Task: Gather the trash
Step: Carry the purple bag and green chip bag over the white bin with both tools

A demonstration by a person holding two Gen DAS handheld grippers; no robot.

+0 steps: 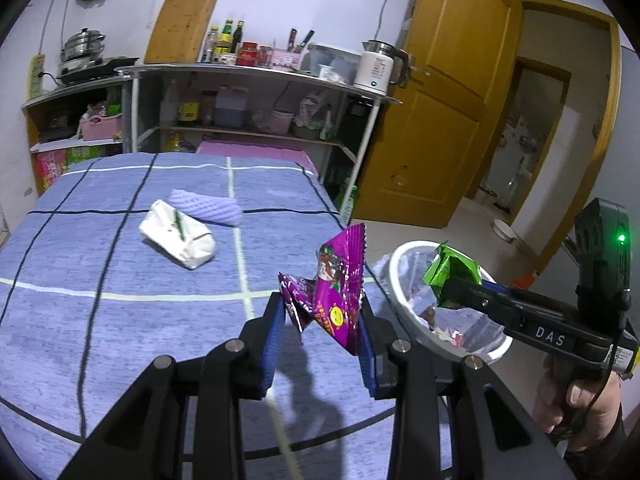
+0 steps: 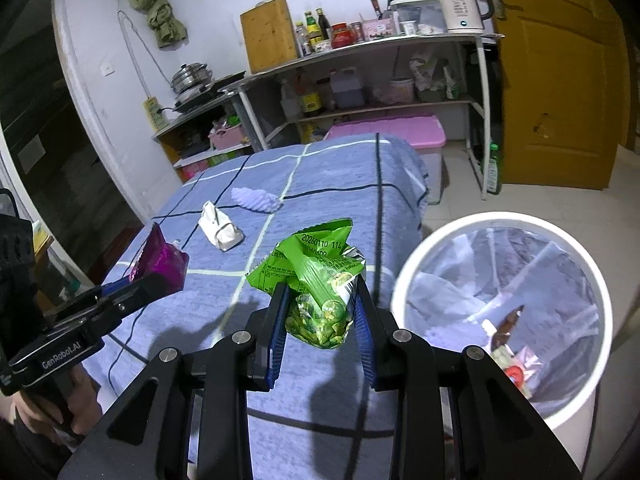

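Purple wrapper [image 1: 336, 280] pinched, left claw [image 1: 322, 312] angled downward.

The purple wrapper [image 1: 340, 280] is glossy foil, crinkled; the green bag [image 2: 316, 280] is shiny printed plastic film. The left tongs [image 1: 322, 316] and right tongs [image 2: 320, 320] are matt black plastic with ribbed blue pads and bright metal pins. The table [image 1: 120, 320] wears a matt woven cloth. The bin [image 2: 440, 248] is smooth white plastic with a clear film liner.

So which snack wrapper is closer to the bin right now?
The green wrapper, held by the right gripper beside the white bin; the purple wrapper is farther, over the table.
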